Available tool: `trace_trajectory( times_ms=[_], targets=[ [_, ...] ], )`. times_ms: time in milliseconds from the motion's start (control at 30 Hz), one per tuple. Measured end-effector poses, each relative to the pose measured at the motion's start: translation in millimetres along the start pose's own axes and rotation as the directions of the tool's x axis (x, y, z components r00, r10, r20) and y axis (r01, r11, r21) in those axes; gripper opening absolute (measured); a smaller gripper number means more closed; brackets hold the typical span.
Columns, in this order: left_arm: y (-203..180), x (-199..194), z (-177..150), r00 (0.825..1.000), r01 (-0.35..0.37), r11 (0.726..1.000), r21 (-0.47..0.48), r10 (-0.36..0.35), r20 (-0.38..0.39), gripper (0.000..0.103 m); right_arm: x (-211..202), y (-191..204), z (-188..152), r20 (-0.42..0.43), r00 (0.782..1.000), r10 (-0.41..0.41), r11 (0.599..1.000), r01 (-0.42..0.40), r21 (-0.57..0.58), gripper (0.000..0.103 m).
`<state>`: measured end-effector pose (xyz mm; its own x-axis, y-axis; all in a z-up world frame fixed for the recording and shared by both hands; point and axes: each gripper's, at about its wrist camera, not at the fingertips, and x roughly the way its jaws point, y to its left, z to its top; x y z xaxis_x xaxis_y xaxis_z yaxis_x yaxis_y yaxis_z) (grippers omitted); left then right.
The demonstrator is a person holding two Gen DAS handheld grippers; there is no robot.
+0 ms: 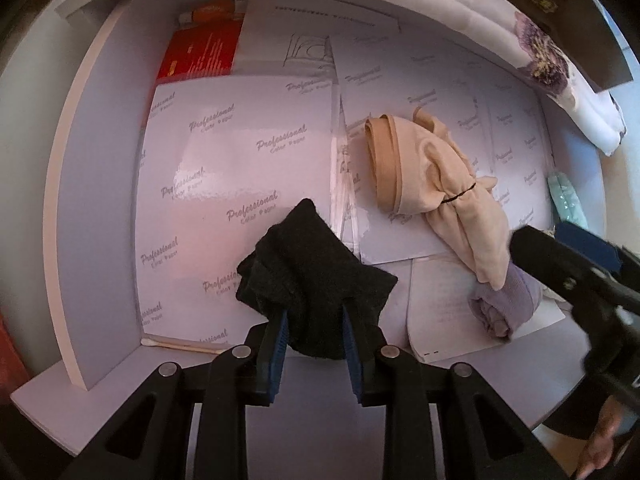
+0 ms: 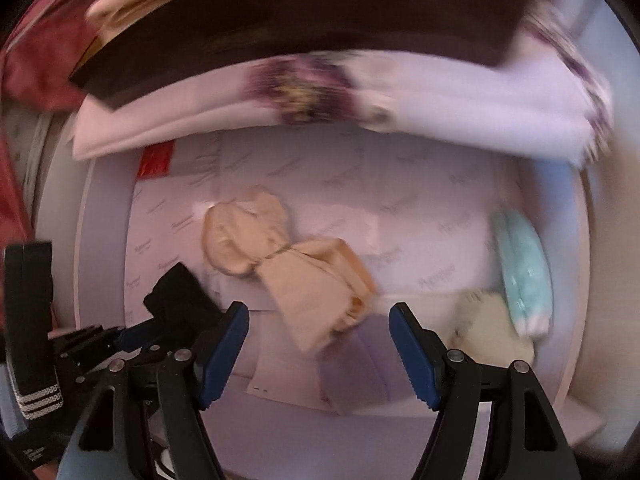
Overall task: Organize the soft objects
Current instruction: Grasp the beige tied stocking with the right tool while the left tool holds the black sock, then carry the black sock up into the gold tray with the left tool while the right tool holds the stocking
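**Black cloth clamped in left hand-held gripper over paper-lined compartment**

Black cloth [image 1: 316, 284], soft and knitted in texture, is seen clamped between the blue pads of the left hand-held gripper [image 1: 314, 330]. The jaws are closed onto it, and the cloth bulges out above and below the pads. It is held over glossy printed paper sheets [image 1: 240, 152] that line the floor of a white-walled compartment [image 1: 64, 216].

A beige bundle [image 1: 432, 184], tied round its middle with a thin dark band, is observed lying on the paper to the right of the black cloth and apart from it. A lilac rolled cloth [image 1: 500, 304] lies at the lower end of the beige bundle, touching it. A pale green item [image 2: 520, 272] is noted against the right wall, with a cream item [image 2: 488, 324] just beside it; neither can be identified further because of blur.

The right hand-held gripper [image 2: 318, 344] is seen with its jaws standing apart and nothing between them. It is positioned above the lower end of the beige bundle, without visible contact. The right wrist view is smeared by motion.

A red packet [image 1: 200, 48] is recorded in the far left corner. Folded white fabric with a purple flower print [image 1: 548, 52] rests above the far wall, under a dark flat object [image 2: 300, 40].
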<state>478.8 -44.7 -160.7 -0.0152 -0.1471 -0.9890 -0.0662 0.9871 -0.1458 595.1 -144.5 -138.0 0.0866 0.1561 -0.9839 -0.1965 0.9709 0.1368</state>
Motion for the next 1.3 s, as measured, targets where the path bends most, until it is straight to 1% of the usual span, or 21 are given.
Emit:
trace_trajectory(
  times_ms=[67, 133, 233, 300, 333, 400, 433, 500, 567, 700, 767, 900, 1033, 1100, 1300],
  targets=[
    [6, 5, -2, 1.0, 0.012, 1.0, -0.012, -0.012, -0.003, 0.026, 7, 8, 4, -0.013, 1.0, -0.009, 0.999, 0.008, -0.045, 0.073],
    [9, 6, -2, 1.0, 0.022, 0.999, -0.023, -0.023, -0.007, 0.027, 17, 17, 8, -0.029, 0.998, -0.046, 0.994, 0.043, -0.1, 0.073],
    [11, 6, -2, 0.999, 0.031, 0.999, -0.033, -0.031, -0.007, 0.027, 33, 27, 12, -0.064, 0.995, -0.081, 0.987, 0.071, -0.143, 0.073],
    [12, 6, -2, 0.999, 0.032, 0.999, -0.029, -0.032, -0.003, 0.027, 45, 32, 13, -0.091, 0.99, -0.11, 0.98, 0.093, -0.176, 0.067],
    [12, 6, -2, 0.999, 0.032, 0.999, -0.029, -0.032, -0.002, 0.027, 50, 34, 13, -0.096, 0.987, -0.127, 0.977, 0.108, -0.185, 0.063],
    [14, 6, -4, 1.0, 0.031, 0.999, -0.023, -0.031, 0.001, 0.027, 60, 36, 13, -0.118, 0.986, -0.121, 0.979, 0.098, -0.179, 0.03],
    [15, 6, -4, 1.0, 0.03, 0.999, -0.021, -0.03, 0.002, 0.027, 62, 36, 13, -0.123, 0.985, -0.118, 0.98, 0.096, -0.175, 0.029],
    [17, 10, -5, 1.0, 0.028, 0.999, -0.018, -0.028, 0.003, 0.027, 59, 35, 15, -0.117, 0.988, -0.105, 0.984, 0.087, -0.154, 0.02],
    [18, 10, -5, 1.0, 0.026, 0.999, -0.019, -0.026, 0.003, 0.027, 51, 30, 18, -0.108, 0.99, -0.091, 0.991, 0.079, -0.109, 0.019],
    [18, 11, -5, 1.0, 0.026, 0.999, -0.021, -0.026, 0.002, 0.027, 28, 17, 22, -0.117, 0.993, 0.006, 1.0, -0.004, 0.015, 0.019],
    [17, 10, -4, 1.0, 0.026, 0.999, -0.023, -0.026, 0.0, 0.027, 20, 14, 20, -0.126, 0.992, 0.029, 0.999, -0.023, 0.048, 0.019],
    [16, 12, -2, 1.0, 0.022, 1.0, -0.021, -0.022, -0.001, 0.027, 14, 6, 4, -0.163, 0.987, -0.011, 0.998, 0.022, 0.065, 0.02],
    [14, 12, -2, 1.0, 0.016, 1.0, -0.011, -0.016, -0.001, 0.027, 36, -4, -13, -0.21, 0.975, -0.068, 0.993, 0.086, 0.076, 0.02],
    [15, 13, -2, 1.0, 0.017, 1.0, -0.011, -0.017, -0.002, 0.027, 42, -4, -15, -0.194, 0.978, -0.069, 0.993, 0.086, 0.08, 0.021],
    [9, 12, -1, 1.0, 0.009, 1.0, -0.002, -0.009, 0.001, 0.027, 56, 22, -21, -0.177, 0.98, -0.087, 0.995, 0.096, 0.04, 0.024]
  ],
)
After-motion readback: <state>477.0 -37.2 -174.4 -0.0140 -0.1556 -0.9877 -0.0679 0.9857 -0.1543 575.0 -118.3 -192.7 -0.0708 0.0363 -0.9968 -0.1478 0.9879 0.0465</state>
